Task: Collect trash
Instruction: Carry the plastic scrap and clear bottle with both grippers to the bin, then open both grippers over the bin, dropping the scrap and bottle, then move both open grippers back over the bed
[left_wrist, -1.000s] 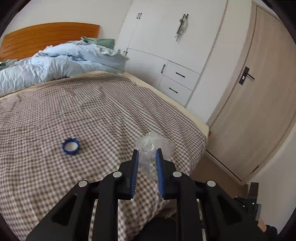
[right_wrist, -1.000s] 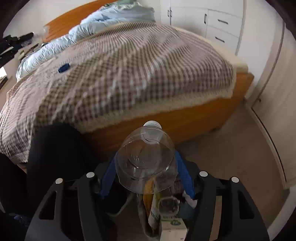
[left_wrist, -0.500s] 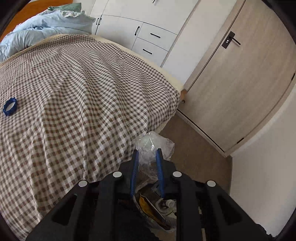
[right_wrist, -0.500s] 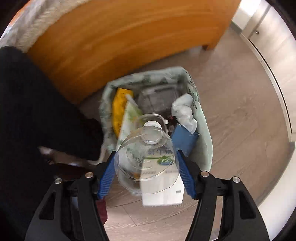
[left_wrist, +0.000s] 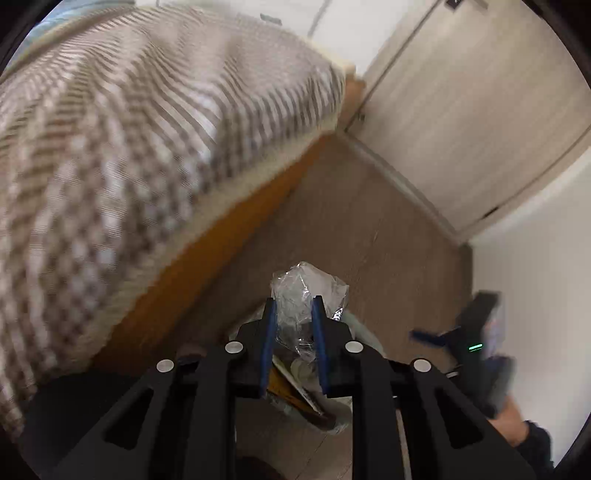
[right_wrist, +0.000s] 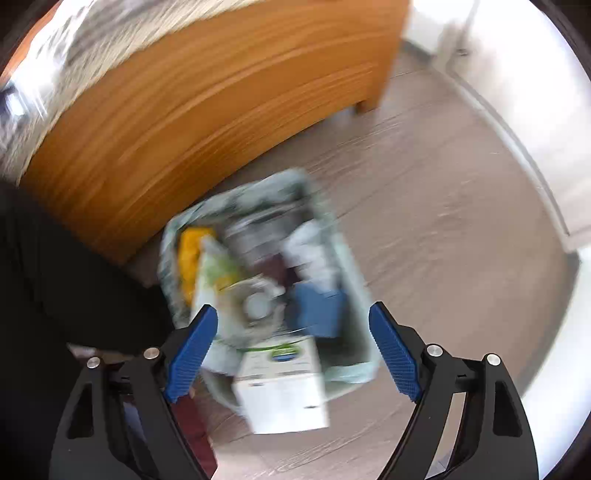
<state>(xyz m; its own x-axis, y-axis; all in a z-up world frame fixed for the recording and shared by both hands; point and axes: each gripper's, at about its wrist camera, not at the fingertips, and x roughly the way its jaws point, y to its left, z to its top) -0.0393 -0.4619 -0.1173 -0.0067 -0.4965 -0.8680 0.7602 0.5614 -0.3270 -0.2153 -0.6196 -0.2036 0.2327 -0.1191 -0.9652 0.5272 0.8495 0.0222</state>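
Note:
My left gripper (left_wrist: 292, 306) is shut on a crumpled clear plastic wrapper (left_wrist: 306, 288), held above the trash bin (left_wrist: 364, 328) that stands on the floor by the bed. My right gripper (right_wrist: 293, 325) is open and empty above the same bin (right_wrist: 354, 266), which has a pale green liner and is full of rubbish. A clear plastic bottle (right_wrist: 255, 304) lies in the bin, its cap end toward me, next to a white carton (right_wrist: 284, 384) and a yellow wrapper (right_wrist: 190, 251). The right gripper also shows blurred at the right of the left wrist view (left_wrist: 476, 336).
The bed with the brown checked cover (left_wrist: 129, 129) and its orange wooden frame (right_wrist: 207, 96) is close on the left of the bin. A pale wooden door (left_wrist: 472, 99) and white wall lie beyond. My dark-clothed legs (right_wrist: 55, 266) are at the left.
My right gripper has opened and let the bottle drop into the bin. My left gripper has swung from over the bed down to above the bin, still holding the wrapper.

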